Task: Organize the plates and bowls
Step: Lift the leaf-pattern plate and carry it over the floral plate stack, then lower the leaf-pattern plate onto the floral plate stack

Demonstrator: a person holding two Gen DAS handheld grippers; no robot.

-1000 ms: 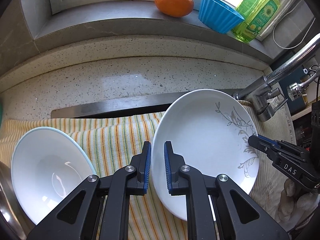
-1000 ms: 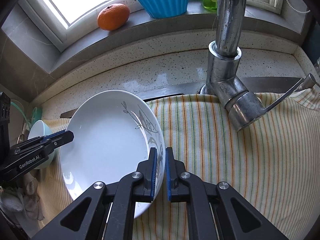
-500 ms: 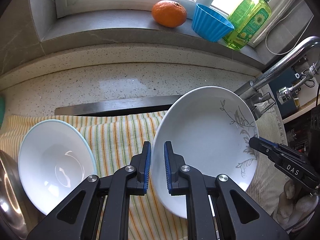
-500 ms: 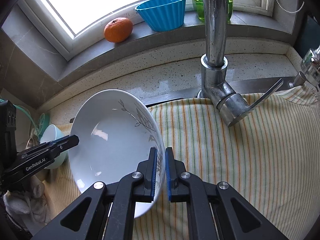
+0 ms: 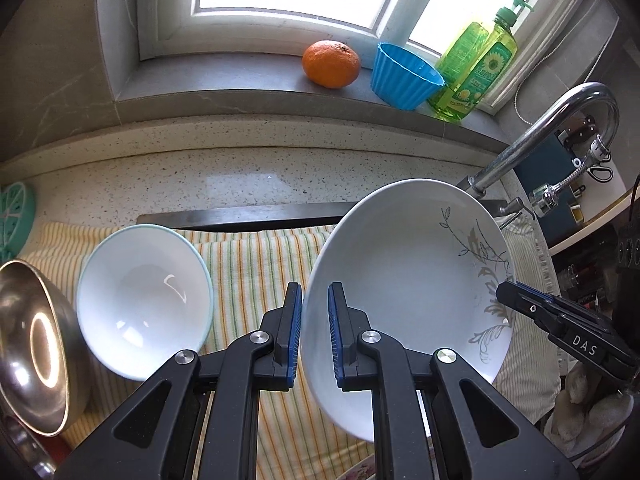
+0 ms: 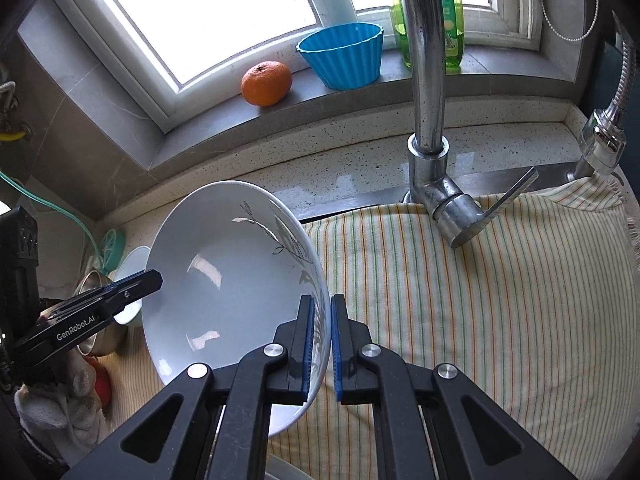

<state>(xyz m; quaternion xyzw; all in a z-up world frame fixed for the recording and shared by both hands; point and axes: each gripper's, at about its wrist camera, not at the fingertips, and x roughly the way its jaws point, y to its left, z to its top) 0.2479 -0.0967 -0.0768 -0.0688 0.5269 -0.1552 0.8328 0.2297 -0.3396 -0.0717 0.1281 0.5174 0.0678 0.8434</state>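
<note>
A white plate with a grey leaf pattern (image 5: 400, 272) hangs tilted above the striped towel, held by both grippers. My left gripper (image 5: 315, 292) is shut on its left rim. My right gripper (image 6: 322, 304) is shut on the opposite rim, where the leaves are printed. Each gripper shows in the other's view: the right gripper (image 5: 506, 292) at the plate's right edge, the left gripper (image 6: 154, 278) at the plate (image 6: 224, 280)'s left edge. A white bowl with a pale blue rim (image 5: 144, 300) sits on the towel to the left, with a steel bowl (image 5: 32, 344) beside it.
A chrome faucet (image 6: 428, 80) rises at the back right, its lever over the striped towel (image 6: 480, 300). On the windowsill stand an orange (image 5: 331, 64), a blue fluted cup (image 5: 404, 76) and green soap bottles (image 5: 480, 68). A teal round item (image 5: 16, 216) lies far left.
Both grippers have risen with the plate between them. The towel and white bowl look farther below, and the steel bowl has come into the left wrist view.
</note>
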